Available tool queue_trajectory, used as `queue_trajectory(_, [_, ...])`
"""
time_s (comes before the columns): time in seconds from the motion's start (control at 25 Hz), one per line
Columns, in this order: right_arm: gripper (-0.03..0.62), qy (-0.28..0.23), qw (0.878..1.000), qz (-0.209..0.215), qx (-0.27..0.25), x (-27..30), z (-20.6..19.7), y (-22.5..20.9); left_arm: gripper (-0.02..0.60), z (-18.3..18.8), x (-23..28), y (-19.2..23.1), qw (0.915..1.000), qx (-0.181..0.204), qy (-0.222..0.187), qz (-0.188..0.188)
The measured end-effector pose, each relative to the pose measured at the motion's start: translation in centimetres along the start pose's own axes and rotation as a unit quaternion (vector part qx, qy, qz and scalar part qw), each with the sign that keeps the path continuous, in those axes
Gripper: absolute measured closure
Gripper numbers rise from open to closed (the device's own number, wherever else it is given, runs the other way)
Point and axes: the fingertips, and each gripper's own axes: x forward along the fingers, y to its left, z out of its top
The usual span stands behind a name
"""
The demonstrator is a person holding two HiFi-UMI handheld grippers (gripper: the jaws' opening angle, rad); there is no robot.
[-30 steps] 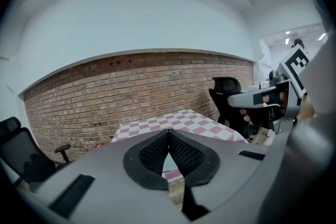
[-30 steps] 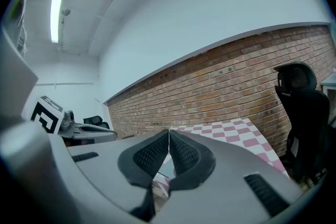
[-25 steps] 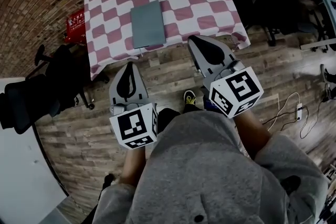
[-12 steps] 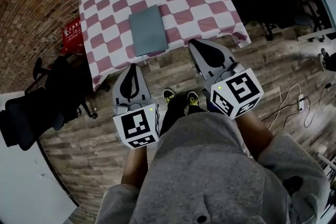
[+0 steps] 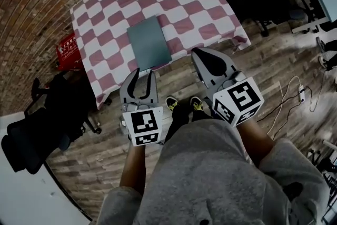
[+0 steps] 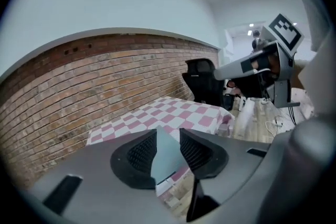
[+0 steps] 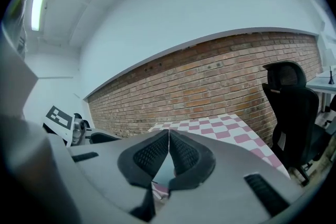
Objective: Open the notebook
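Left hand-held gripper (image 5: 143, 73): jaws partly apart, have just been opening, nothing between them. Right hand-held gripper (image 5: 200, 53): jaws together, empty. Both sit just off the bench (image 5: 205, 5) front edge; closed grey notebook (image 5: 149, 42) lies flat on the bench near that edge.

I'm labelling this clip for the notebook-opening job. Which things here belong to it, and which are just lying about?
Belongs to the job:
notebook, closed on the checked table
left gripper, fingers have just been opening, nothing between them
right gripper, shut

Just lying about:
red package
black chair
floor cables
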Motion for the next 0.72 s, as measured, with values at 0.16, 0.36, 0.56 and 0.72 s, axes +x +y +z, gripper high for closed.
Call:
queue_trajectory(0.16, [0.569, 0.01, 1.0, -0.011, 0.012, 1.1, -1.1, -0.7, 0.428, -2.1, 3.4, -0.5, 0.9982, 0.016, 0.025, -0.052])
queue_trajectory(0.36, [0.569, 0.029, 0.999, -0.018, 0.021, 1.7, -3.0, -1.5, 0.395, -6.3, 7.8, -1.8, 0.989, 0.089, 0.08, -0.087])
queue_trajectory(0.56, [0.569, 0.049, 0.998, -0.018, 0.031, 2.4, -5.2, -2.1, 0.341, -9.5, 11.9, -4.0, 0.968, 0.2, 0.117, -0.097])
queue_trajectory(0.72, [0.569, 0.059, 0.998, -0.014, 0.034, 2.5, -6.2, -1.8, 0.341, -11.3, 14.6, -5.1, 0.9479, 0.273, 0.128, -0.102])
